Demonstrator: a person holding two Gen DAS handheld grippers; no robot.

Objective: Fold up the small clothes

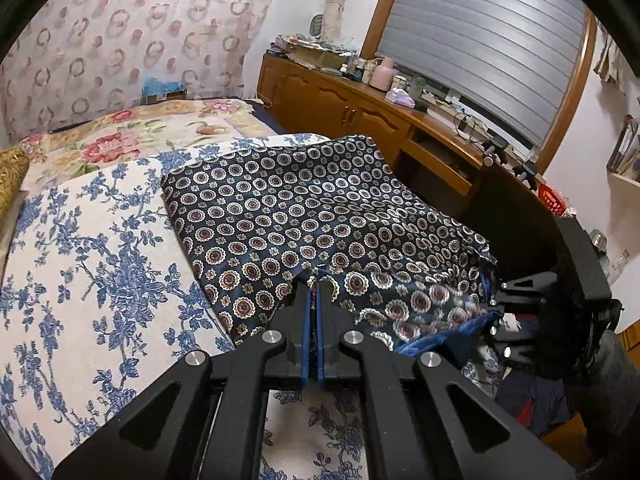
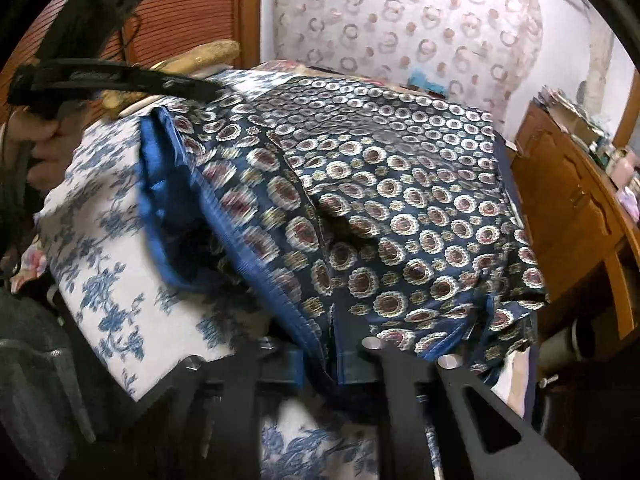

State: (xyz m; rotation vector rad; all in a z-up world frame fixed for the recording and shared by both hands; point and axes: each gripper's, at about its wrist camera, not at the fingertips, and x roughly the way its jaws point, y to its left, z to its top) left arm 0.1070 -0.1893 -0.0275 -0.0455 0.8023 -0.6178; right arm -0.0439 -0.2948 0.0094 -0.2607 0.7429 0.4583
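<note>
A navy garment [image 1: 320, 208] printed with round medallions lies spread on the bed, with a plain blue waistband along its near edge [image 2: 160, 184]. My left gripper [image 1: 315, 282] is shut on the near hem, its tips tucked into a fold of the cloth. At the far right of the left wrist view my right gripper [image 1: 496, 312] sits at the garment's blue-edged corner. In the right wrist view the cloth drapes over my right gripper [image 2: 332, 360], whose jaws stand close together on the blue edge. The left gripper [image 2: 212, 90] shows at the upper left, held by a hand [image 2: 44, 144].
The bed wears a white cover with blue flowers [image 1: 100, 260] over a red floral sheet [image 1: 120, 144]. A wooden cabinet [image 1: 340, 104] with cluttered top runs along the bed's right side under a shuttered window. A gold cushion [image 1: 12, 176] lies at the left.
</note>
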